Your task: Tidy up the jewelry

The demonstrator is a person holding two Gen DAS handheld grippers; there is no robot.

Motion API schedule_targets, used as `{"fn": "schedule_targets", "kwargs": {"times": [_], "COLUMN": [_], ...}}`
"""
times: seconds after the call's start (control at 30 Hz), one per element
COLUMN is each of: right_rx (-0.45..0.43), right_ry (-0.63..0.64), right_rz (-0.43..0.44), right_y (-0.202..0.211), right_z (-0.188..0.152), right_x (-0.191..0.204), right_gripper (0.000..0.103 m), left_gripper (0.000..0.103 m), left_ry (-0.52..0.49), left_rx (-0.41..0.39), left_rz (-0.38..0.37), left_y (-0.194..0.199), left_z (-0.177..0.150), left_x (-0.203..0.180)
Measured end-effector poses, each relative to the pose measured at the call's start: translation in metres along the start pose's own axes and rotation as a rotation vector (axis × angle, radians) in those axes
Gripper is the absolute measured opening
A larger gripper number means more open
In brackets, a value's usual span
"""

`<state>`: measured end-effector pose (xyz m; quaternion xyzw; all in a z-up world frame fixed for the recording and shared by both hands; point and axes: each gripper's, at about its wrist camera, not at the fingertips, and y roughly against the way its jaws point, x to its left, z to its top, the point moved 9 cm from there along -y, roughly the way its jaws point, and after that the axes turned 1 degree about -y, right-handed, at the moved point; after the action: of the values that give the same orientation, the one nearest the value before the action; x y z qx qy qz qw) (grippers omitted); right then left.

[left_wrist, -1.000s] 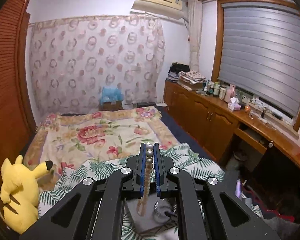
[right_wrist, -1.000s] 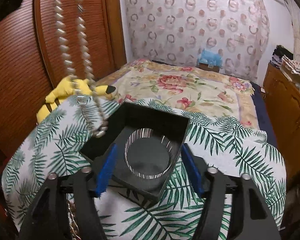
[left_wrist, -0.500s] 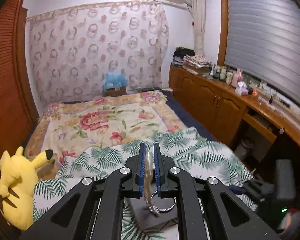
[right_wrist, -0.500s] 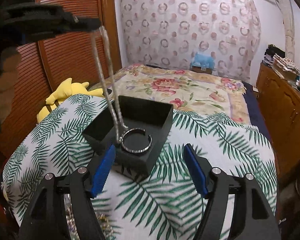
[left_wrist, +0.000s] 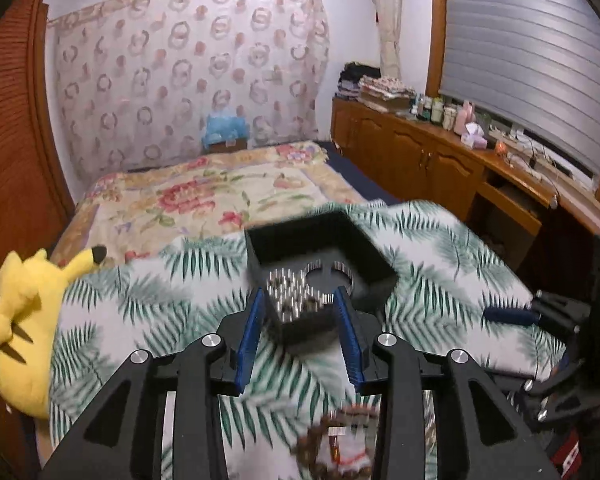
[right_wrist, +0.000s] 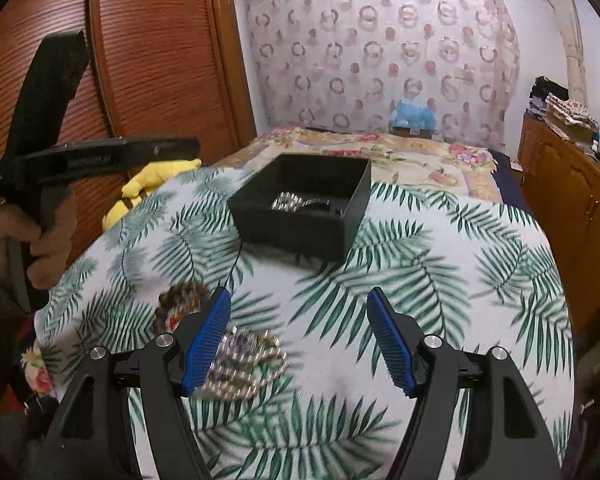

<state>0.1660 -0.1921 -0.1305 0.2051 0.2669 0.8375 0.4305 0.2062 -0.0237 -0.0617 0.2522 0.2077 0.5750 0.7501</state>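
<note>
Your left gripper (left_wrist: 300,316): jaws opening, nothing between. Pearl necklace (left_wrist: 290,294) lies blurred in black box (left_wrist: 364,248), beside bangle (left_wrist: 334,270). Right gripper (right_wrist: 300,332) wide, empty; beaded pile (right_wrist: 240,368) half hidden behind its finger.

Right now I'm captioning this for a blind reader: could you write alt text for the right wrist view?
An open right gripper hovers over a palm-leaf cloth, above a beaded jewelry pile. Beyond sits a black box holding a pearl necklace and a bangle; a hand holds the left gripper at left.

Palm-print cloth (right_wrist: 400,280) carries black box (right_wrist: 300,232), brown bracelet (right_wrist: 178,300), beaded jewelry (right_wrist: 244,368).
</note>
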Motion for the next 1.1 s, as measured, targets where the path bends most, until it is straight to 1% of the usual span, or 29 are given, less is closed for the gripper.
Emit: {"fn": "schedule_targets", "kwargs": {"times": [0.23,0.33,0.47,0.6,0.77,0.83,0.93,1.0,1.1], "right_rx": [0.035,0.059,0.079,0.087,0.107,0.115,0.127,0.15,0.18], "right_ry": [0.019,0.021,0.005,0.002,0.028,0.039,0.053,0.06,0.083], "right_rz": [0.005,-0.008,-0.015,0.0,0.003,0.001,-0.024,-0.026,-0.022], "right_y": [0.005,0.002,0.001,0.002,-0.005,-0.012,-0.021,-0.03,-0.04], "right_z": [-0.033,-0.046,-0.059,-0.063,-0.059,-0.053,-0.044,-0.04,-0.041], "right_x": [0.016,0.016,0.014,0.013,0.011,0.007,0.0,-0.004,-0.002], "right_gripper": [0.073,0.073,0.073,0.064,0.049,0.046,0.042,0.036,0.032], "left_gripper": [0.037,0.037,0.037,0.044,0.044,0.045,0.045,0.045,0.045], "left_ry": [0.051,0.069,0.087,0.083,0.08,0.078,0.081,0.08,0.077], "left_rx": [0.055,0.085,0.099,0.101,0.118,0.124,0.131,0.133,0.134], "left_rz": [-0.046,-0.071,-0.09,-0.089,-0.069,-0.056,-0.047,-0.043,-0.043], "left_y": [0.004,0.0,0.0,0.006,0.009,0.009,0.008,0.007,0.007], "left_z": [-0.054,-0.07,-0.081,-0.092,-0.108,-0.113,-0.117,-0.118,-0.118], "left_x": [-0.005,-0.01,-0.015,-0.019,-0.018,-0.016,-0.012,-0.012,-0.011]}}
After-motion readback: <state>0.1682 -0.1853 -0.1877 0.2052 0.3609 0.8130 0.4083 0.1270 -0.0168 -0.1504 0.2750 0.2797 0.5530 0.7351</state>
